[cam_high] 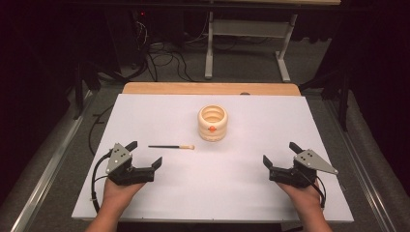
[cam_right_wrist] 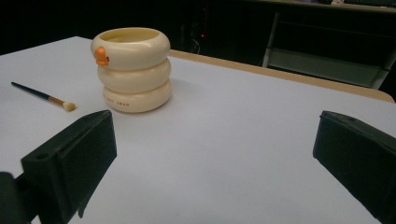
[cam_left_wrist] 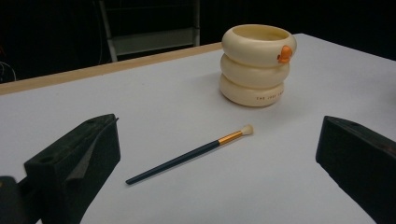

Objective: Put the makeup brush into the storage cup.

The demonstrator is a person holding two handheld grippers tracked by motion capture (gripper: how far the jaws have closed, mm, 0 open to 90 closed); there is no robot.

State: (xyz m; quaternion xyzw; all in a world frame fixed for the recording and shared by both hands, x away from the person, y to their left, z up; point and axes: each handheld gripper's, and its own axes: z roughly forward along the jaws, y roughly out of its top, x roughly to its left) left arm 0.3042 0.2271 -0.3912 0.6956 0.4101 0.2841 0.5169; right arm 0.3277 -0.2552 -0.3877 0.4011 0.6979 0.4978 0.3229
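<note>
We see a thin dark-handled paintbrush with a gold ferrule and pale bristles (cam_high: 171, 147) lying flat on the white table (cam_high: 232, 193), just ahead of the left gripper (cam_high: 145, 154), whose jaws gape wide and empty. Its bristles point toward the cream three-ringed ribbed cup (cam_high: 212, 123) nearby. The right gripper (cam_high: 279, 153), equally wide, sits well apart.

Left tongs (cam_high: 144, 153) and right tongs (cam_high: 279, 153) low, jaws wide apart, empty, hand-held, well apart.
</note>
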